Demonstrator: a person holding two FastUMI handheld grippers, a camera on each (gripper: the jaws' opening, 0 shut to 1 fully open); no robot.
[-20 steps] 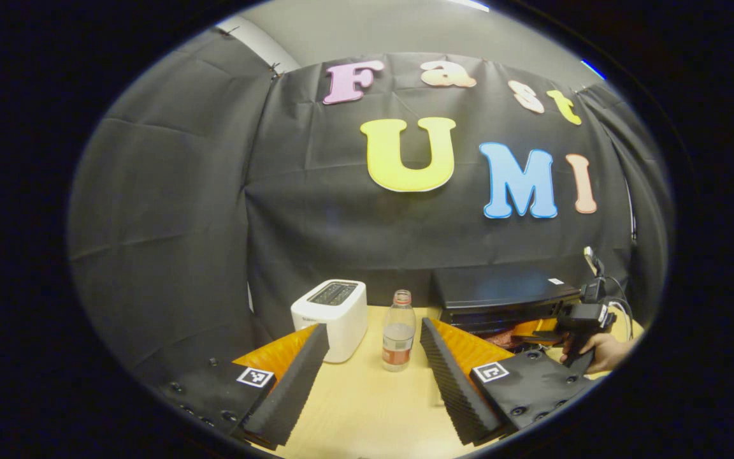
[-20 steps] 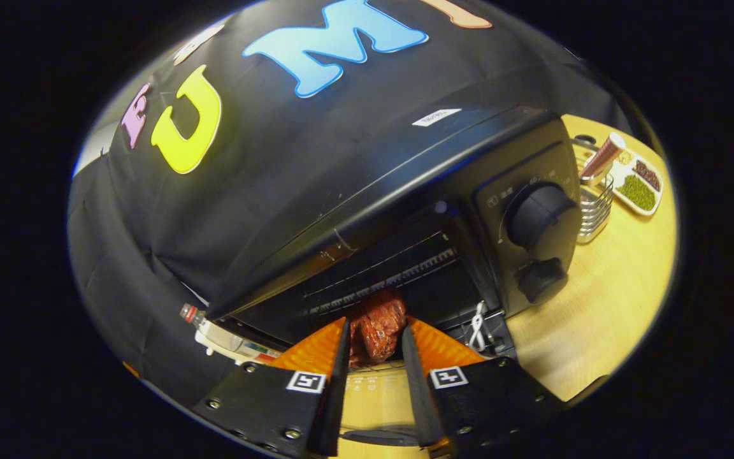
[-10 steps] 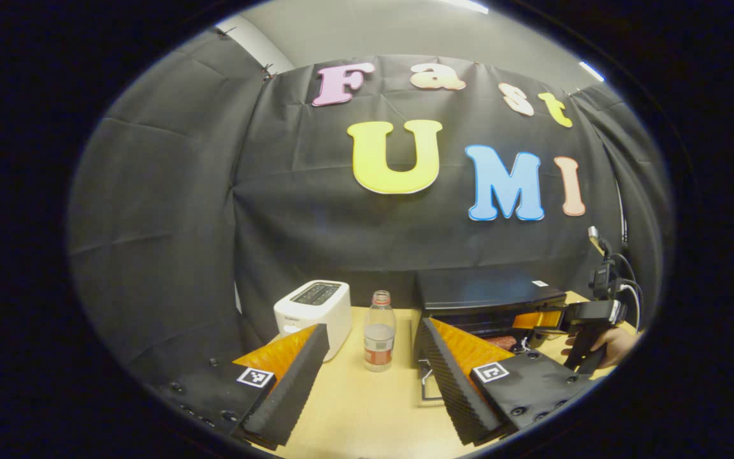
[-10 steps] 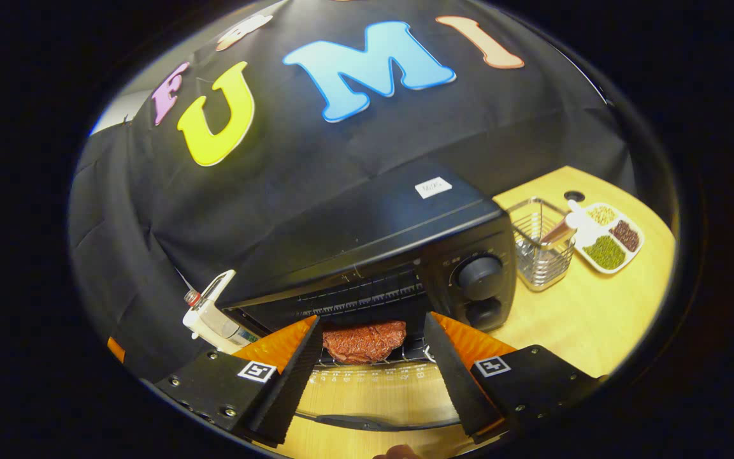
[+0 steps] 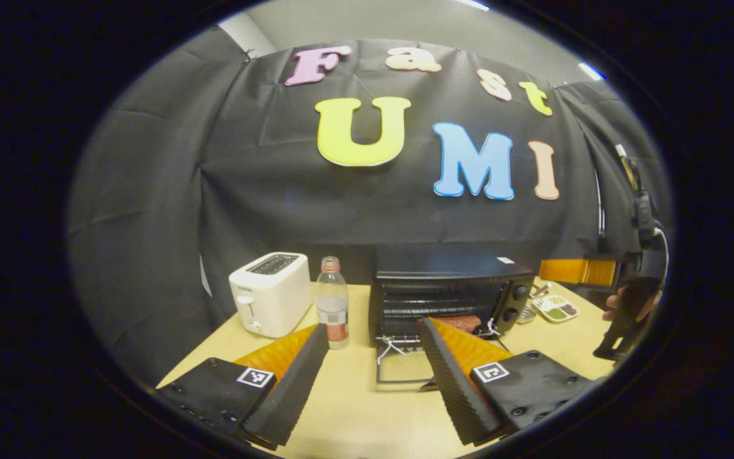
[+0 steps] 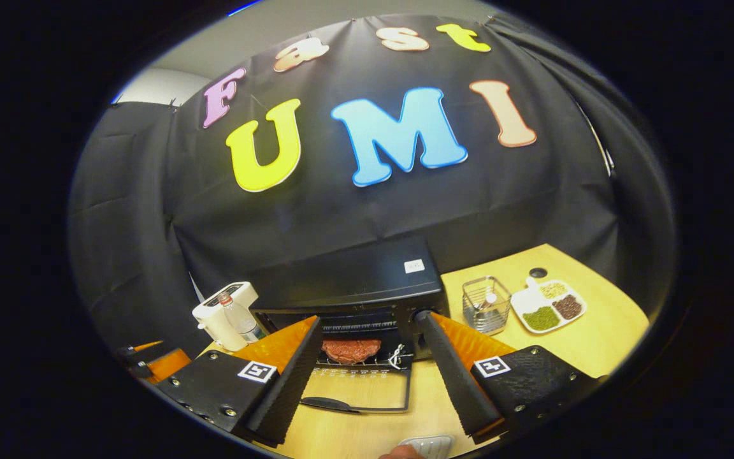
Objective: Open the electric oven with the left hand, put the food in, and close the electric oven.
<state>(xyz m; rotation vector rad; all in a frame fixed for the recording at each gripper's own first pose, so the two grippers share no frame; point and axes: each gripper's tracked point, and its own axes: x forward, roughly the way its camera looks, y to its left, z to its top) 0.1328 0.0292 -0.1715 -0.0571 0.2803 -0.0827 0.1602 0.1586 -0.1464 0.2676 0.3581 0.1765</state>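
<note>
The black electric oven (image 6: 348, 280) stands on the wooden table with its door (image 6: 360, 389) folded down flat toward me. A red-brown meat patty (image 6: 351, 349) lies on the rack inside. My right gripper (image 6: 368, 320) hangs open in front of the door with nothing between its fingers. In the left gripper view the oven (image 5: 450, 284) sits ahead and slightly right, and the patty (image 5: 466, 322) peeks past my right finger. My left gripper (image 5: 373, 328) is open and empty, well short of the door (image 5: 399, 366). The right gripper (image 5: 574, 271), held in a hand, floats at the far right.
A white toaster (image 5: 270, 293) and a clear bottle (image 5: 332, 299) stand left of the oven. Right of it are a wire basket (image 6: 485, 305) and a white tray of beans (image 6: 548, 306). A small white object (image 6: 427, 445) lies at the table's near edge.
My right gripper let go of the patty inside the oven, opened, and drew back and up. My left gripper turned right and backed off, bringing the oven front into view.
</note>
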